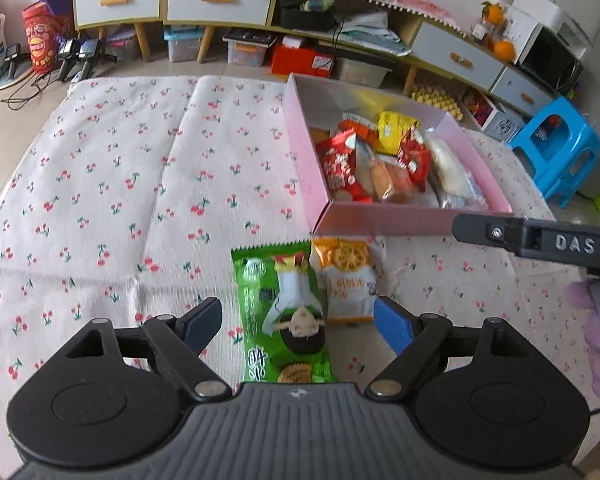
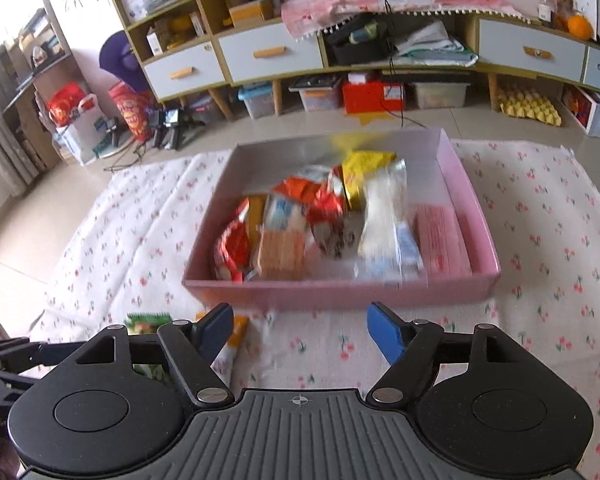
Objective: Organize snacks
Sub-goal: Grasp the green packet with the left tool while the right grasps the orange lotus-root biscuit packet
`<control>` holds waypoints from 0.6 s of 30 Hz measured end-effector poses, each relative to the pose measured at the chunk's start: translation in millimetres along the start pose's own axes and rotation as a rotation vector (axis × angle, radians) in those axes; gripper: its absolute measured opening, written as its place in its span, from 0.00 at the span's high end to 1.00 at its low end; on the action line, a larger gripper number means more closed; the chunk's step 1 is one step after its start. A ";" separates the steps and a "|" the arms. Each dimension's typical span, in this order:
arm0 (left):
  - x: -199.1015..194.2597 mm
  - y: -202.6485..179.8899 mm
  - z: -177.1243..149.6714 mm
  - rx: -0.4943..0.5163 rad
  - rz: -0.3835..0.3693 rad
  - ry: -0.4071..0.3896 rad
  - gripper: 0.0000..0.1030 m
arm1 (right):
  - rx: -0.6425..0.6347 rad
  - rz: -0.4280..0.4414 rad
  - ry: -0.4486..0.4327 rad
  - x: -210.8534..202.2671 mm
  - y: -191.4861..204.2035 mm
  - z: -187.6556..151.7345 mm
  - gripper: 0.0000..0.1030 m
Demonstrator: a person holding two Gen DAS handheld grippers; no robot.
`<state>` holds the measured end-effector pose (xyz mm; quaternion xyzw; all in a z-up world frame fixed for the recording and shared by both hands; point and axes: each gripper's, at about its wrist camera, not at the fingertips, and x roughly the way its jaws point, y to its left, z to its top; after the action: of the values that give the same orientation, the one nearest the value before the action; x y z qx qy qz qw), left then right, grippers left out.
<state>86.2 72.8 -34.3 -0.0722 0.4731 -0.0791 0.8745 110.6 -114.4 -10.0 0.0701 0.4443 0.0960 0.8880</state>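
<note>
A green snack packet (image 1: 284, 312) and an orange-and-white biscuit packet (image 1: 346, 280) lie side by side on the cherry-print cloth, just in front of a pink box (image 1: 300, 152). My left gripper (image 1: 298, 322) is open, with both packets between its fingers. The box holds several snack packets (image 1: 374, 160). In the right wrist view my right gripper (image 2: 300, 332) is open and empty, in front of the pink box (image 2: 340, 294). The green packet (image 2: 146, 320) and orange packet (image 2: 238, 332) peek out at its left. The right gripper also shows in the left wrist view (image 1: 540, 242).
The cherry-print cloth (image 1: 140, 184) covers the work surface. Behind it stand a low cabinet with white drawers (image 1: 216, 0), storage bins and a blue stool (image 1: 560, 152). A purple plush thing (image 1: 596, 328) sits at the right edge.
</note>
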 end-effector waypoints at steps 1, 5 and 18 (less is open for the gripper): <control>1.5 -0.4 -1.4 0.000 0.005 0.005 0.23 | 0.000 0.001 0.002 0.1 0.5 -3.7 0.25; 4.3 -3.8 -6.4 0.015 0.018 0.013 0.25 | -0.018 0.003 0.016 2.4 4.2 -16.4 0.23; 13.1 -6.9 -15.2 0.060 0.054 0.052 0.46 | -0.052 0.011 0.034 6.1 14.6 -34.3 0.22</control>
<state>80.0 62.6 -51.9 -0.0310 0.4949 -0.0717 0.8654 85.1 -97.4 -32.1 0.0476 0.4560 0.1136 0.8814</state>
